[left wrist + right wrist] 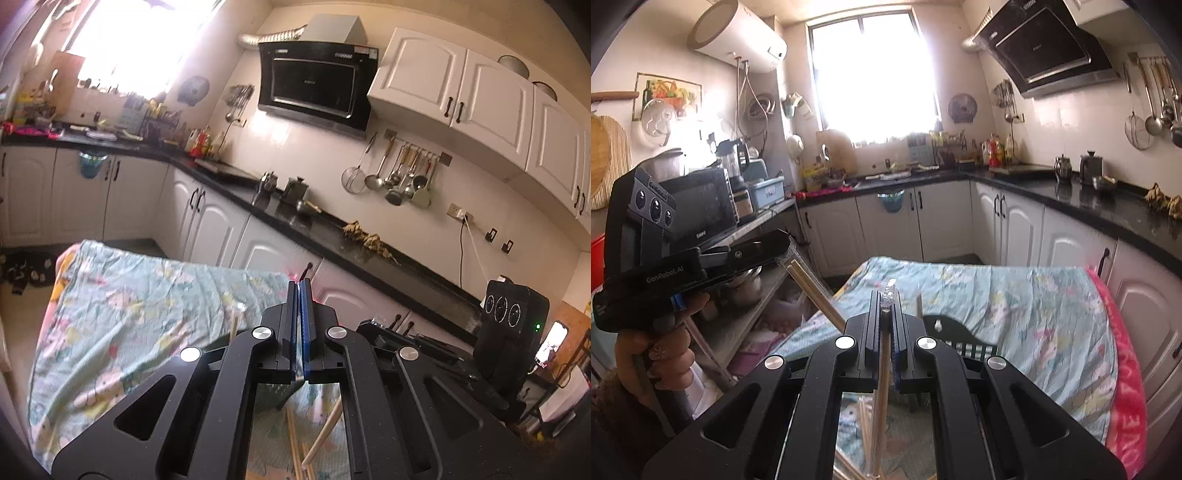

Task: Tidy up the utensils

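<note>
Right gripper point(886, 306) is clenched on a single wooden chopstick point(882, 373). It runs up between the pads with a bit of clear plastic wrap poking out past the fingertips. Left gripper point(299, 295) looks pressed fully together in its own view, with nothing I can make out between the pads. The right camera does show a couple of chopsticks point(812, 291) jutting out just under the left unit, so it may be carrying those somehow; I honestly can't tell from here.

Everything's happening over the table with the floral cloth point(1015, 306). More loose chopsticks point(295, 443) lie on the cloth right under both grippers, and the dark checked utensil holder point(964, 338) sits on the cloth just past the right fingertips.

My read is that I'm mid-carry, stick in hand, and the holder is the target. Doing this well:

- keep the squeeze steady, since a round stick held by a narrow pad wants to pivot
- line the stick up with the holder's opening before lowering, because it hangs well below the jaws and the low end will catch the rim first
- keep the left gripper away from the holder so the two don't bump
- release only once the low end is inside
</note>
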The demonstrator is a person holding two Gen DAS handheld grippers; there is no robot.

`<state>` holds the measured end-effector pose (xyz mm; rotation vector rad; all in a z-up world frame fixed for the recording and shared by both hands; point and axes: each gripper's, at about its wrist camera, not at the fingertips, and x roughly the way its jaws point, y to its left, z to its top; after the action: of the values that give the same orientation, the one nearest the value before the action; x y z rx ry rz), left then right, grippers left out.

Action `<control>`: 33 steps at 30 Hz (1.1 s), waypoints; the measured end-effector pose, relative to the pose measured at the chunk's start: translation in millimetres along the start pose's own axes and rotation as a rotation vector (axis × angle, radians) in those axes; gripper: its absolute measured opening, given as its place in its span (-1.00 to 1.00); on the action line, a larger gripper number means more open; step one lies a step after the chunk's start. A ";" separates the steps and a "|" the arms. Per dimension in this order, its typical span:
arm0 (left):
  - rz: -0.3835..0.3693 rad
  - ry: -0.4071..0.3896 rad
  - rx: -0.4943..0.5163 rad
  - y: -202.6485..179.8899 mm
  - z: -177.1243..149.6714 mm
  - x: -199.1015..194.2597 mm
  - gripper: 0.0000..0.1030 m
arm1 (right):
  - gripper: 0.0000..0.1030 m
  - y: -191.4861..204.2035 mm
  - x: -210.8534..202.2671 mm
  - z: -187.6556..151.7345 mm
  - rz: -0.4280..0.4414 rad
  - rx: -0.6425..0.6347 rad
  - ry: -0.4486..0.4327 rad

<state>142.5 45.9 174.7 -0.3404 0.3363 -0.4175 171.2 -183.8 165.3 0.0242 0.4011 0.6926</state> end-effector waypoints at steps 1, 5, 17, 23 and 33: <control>-0.001 -0.006 0.006 -1.9 3.4 -0.2 -1.00 | -0.90 0.1 -1.1 3.7 -0.001 -0.003 -0.011; 0.001 -0.027 0.017 -3.5 15.8 0.5 -1.00 | -0.90 0.7 -5.0 18.1 -0.011 -0.021 -0.059; 0.017 -0.043 0.020 4.5 37.5 12.7 -1.00 | -0.90 -6.6 -3.9 53.6 -0.045 -0.054 -0.173; 0.014 -0.043 0.028 5.2 40.7 23.0 -1.00 | -0.90 -16.6 1.5 68.7 -0.059 -0.044 -0.228; 0.028 0.003 0.001 19.3 27.1 46.2 -1.00 | -0.90 -29.6 32.1 67.5 -0.100 -0.035 -0.246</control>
<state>199.1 48.6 179.9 -0.3337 0.3432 -0.3903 236.6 -179.1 211.8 0.0553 0.1533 0.5900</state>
